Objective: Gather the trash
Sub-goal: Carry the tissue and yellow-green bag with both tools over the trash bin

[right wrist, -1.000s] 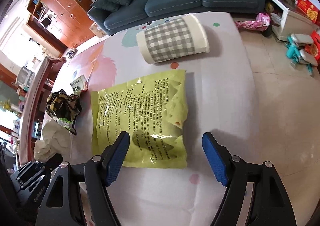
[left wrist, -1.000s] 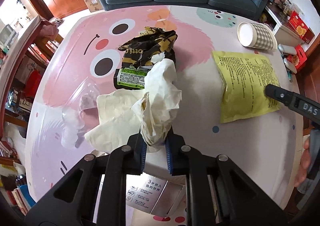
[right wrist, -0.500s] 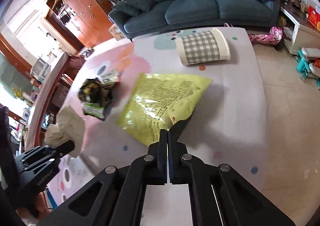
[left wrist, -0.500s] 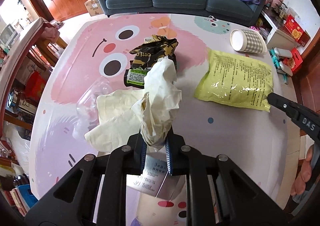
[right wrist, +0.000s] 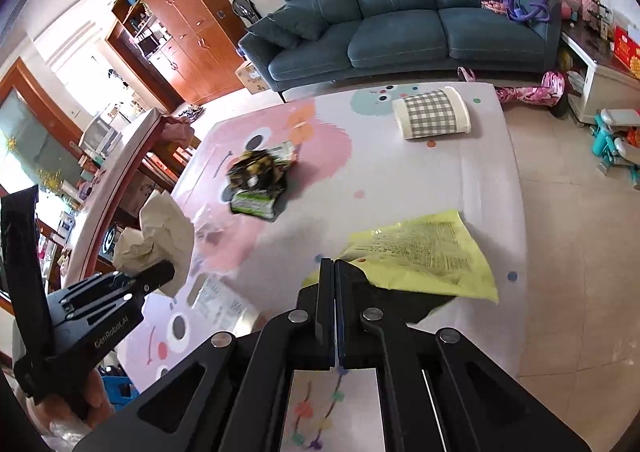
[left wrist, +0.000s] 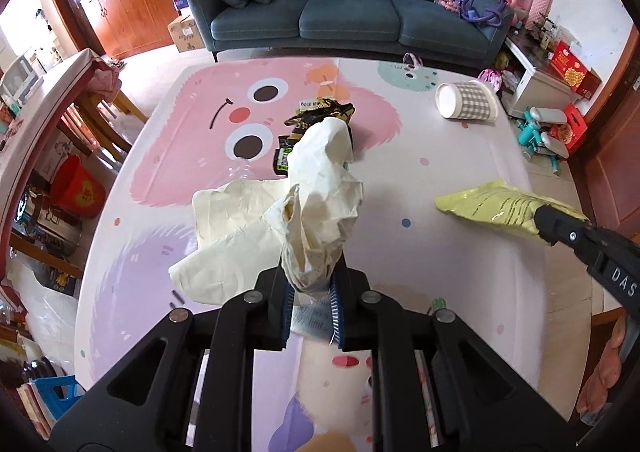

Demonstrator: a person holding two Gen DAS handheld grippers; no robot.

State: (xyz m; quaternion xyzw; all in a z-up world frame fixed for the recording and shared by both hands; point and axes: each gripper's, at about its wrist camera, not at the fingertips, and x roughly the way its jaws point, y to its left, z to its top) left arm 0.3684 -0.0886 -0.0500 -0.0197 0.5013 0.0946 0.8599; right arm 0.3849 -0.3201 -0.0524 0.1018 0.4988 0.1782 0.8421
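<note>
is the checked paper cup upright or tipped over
Tipped over: the checked cup lies on its side on the table, its open mouth facing sideways.

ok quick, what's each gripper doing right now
Left gripper: closed on the crumpled cream paper bag.
Right gripper: closed on a corner of the flat yellow printed plastic packet.

Two claws, one yellow packet (right wrist: 424, 256), one dark wrapper (right wrist: 256, 182), one checked cup (right wrist: 432, 119), one crumpled paper (left wrist: 320, 196).

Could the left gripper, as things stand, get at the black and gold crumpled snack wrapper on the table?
Probably not yet: the left gripper is shut on a crumpled cream paper bag, so nothing else fits. The black and gold crumpled snack wrapper lies uncovered ahead on the table.
</note>
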